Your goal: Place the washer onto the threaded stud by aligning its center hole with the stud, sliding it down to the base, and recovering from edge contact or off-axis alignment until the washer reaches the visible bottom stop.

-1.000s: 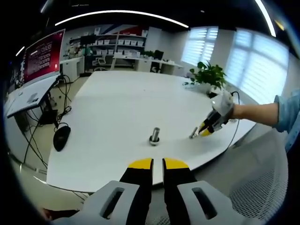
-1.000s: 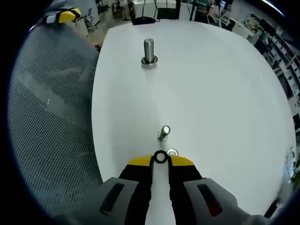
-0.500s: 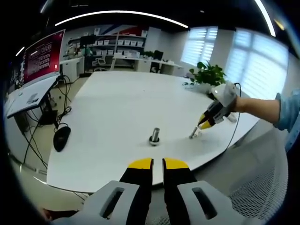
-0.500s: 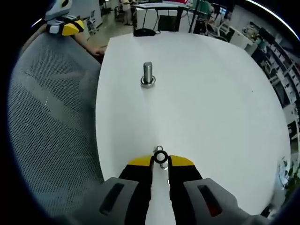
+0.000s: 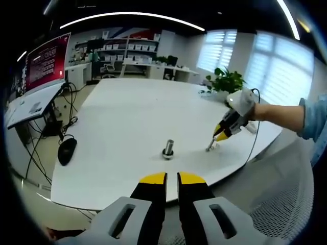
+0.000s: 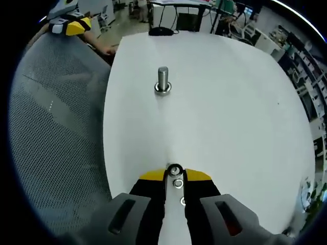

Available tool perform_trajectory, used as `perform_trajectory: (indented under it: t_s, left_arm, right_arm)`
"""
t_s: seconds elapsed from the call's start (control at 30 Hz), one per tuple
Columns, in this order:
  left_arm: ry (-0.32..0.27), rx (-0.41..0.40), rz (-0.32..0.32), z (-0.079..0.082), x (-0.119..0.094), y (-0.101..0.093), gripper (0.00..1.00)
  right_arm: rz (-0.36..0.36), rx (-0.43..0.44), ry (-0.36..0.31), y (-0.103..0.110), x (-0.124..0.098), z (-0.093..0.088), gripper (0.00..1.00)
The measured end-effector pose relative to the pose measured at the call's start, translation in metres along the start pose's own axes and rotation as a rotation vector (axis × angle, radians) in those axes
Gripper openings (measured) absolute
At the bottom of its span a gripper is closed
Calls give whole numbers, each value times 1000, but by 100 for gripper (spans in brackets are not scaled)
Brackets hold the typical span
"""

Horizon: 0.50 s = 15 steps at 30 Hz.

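Note:
My right gripper (image 6: pixel 175 174) is shut on a small dark washer (image 6: pixel 175 170) pinched between its yellow tips. Just behind the tips, in the gap between the jaws, I see the top of a short metal stud (image 6: pixel 178 184) from above. In the left gripper view the right gripper (image 5: pixel 220 135) hangs tilted right over that short stud (image 5: pixel 210 147), near the white table's (image 5: pixel 127 117) right edge. A taller stud (image 5: pixel 168 148) with a ring at its base stands mid-table, also visible as the tall stud (image 6: pixel 163 81). My left gripper (image 5: pixel 172 178) is held off the table's near edge, jaws together, holding nothing.
A grey mesh chair (image 6: pixel 51 132) lies along the table's edge beside my right gripper. A black mouse (image 5: pixel 66 149), cables and a monitor (image 5: pixel 48 61) stand to the left, and a potted plant (image 5: pixel 227 80) at the far right. A sleeve (image 5: pixel 312 122) reaches in from the right.
My right gripper has carried the washer forward and over the short stud, which now sits between its jaws instead of ahead of them. The left gripper has stayed still.

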<state>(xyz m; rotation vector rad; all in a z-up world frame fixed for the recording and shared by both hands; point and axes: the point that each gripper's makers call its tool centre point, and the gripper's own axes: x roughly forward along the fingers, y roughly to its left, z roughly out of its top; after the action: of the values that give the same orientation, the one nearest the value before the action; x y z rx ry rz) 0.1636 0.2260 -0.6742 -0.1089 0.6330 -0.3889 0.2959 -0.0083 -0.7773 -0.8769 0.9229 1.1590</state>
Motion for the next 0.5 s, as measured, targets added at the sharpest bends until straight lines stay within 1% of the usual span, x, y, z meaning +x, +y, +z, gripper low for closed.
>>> perform_trajectory:
  t_s: [0.07,0.13,0.5]
  left_arm:
    - [4,1,0,-1,0,0,5]
    - [5,0,0,-1,0,0,5]
    - [4,-3,4,-1,0,1,5]
  right_arm:
    - [4,-5,3,1,1,0,14]
    - [6,-24,21,2,1,-1,14]
    - [23,-37,34,2,4,0,13]
